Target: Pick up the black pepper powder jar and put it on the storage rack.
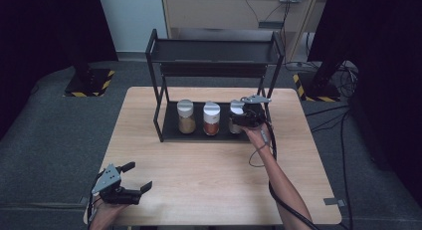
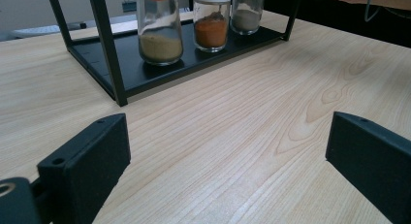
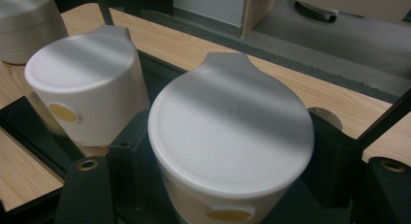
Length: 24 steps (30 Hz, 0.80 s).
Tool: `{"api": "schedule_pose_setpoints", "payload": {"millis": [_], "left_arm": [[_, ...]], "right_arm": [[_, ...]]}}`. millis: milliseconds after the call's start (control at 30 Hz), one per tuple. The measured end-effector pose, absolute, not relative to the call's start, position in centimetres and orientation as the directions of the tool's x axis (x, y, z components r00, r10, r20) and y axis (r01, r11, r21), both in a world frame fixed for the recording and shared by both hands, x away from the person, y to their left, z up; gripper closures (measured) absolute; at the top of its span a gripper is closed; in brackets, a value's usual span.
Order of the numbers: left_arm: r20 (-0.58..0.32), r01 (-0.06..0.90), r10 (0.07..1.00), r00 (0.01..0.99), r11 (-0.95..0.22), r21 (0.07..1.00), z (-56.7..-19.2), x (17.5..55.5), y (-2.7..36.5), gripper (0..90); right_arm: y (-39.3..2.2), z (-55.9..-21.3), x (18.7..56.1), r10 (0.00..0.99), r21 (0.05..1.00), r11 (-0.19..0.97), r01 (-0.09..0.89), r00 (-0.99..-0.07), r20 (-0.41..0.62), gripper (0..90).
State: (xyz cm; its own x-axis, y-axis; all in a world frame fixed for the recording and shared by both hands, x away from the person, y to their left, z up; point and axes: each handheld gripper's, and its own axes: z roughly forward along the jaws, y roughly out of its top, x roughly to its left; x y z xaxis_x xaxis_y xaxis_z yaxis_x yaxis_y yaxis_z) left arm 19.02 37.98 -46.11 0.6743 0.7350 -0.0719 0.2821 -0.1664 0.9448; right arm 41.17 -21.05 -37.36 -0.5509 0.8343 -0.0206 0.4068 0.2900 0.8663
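- Right gripper (image 1: pixel 244 116) was clamped on the rightmost spice jar (image 3: pixel 228 146), jaws pressing either side below its white lid.
- Jar stood on the rack's lower shelf (image 1: pixel 171 130).
- Left gripper (image 1: pixel 133 179) hovered wide open, holding nothing.

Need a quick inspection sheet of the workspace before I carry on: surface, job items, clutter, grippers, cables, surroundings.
Surface: light wooden table, bare in front of the rack.
Job's things: black two-tier rack; three white-lidded spice jars on its lower shelf: tan powder, orange powder, and the right jar.
Clutter: nothing seen.
Grippers: right gripper shut on the right jar, jaws on either side just under its lid; left gripper open, holding nothing, at the near left corner.
Cables: black cable trails along the right forearm; more cables on the floor at right.
Surroundings: grey floor, stand bases with hazard stripes.
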Motion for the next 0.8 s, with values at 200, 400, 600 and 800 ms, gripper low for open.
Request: {"api": "schedule_pose_setpoints", "payload": {"millis": [200,400,600,800], "left_arm": [[-0.07,0.282,0.735,0.674,-0.168,0.945,-46.1,19.0,38.0,1.3],[-0.069,0.282,0.736,0.673,-0.169,0.944,-46.1,19.0,37.9,1.2],[-0.067,0.282,0.735,0.674,-0.172,0.944,-46.1,19.0,37.9,1.3],[-0.067,0.281,0.736,0.674,-0.171,0.945,-46.1,19.0,37.9,1.3]], "right_arm": [[-21.1,-37.9,41.2,0.834,0.866,0.287,0.41,-0.552,-0.015,30.8],[-21.1,-38.3,41.1,0.836,0.865,0.281,0.415,-0.549,-0.008,30.9],[-21.5,-38.5,41.1,0.834,0.869,0.271,0.414,-0.552,0.003,30.7],[-21.7,-38.7,41.1,0.835,0.872,0.257,0.417,-0.549,0.017,25.3]]}}
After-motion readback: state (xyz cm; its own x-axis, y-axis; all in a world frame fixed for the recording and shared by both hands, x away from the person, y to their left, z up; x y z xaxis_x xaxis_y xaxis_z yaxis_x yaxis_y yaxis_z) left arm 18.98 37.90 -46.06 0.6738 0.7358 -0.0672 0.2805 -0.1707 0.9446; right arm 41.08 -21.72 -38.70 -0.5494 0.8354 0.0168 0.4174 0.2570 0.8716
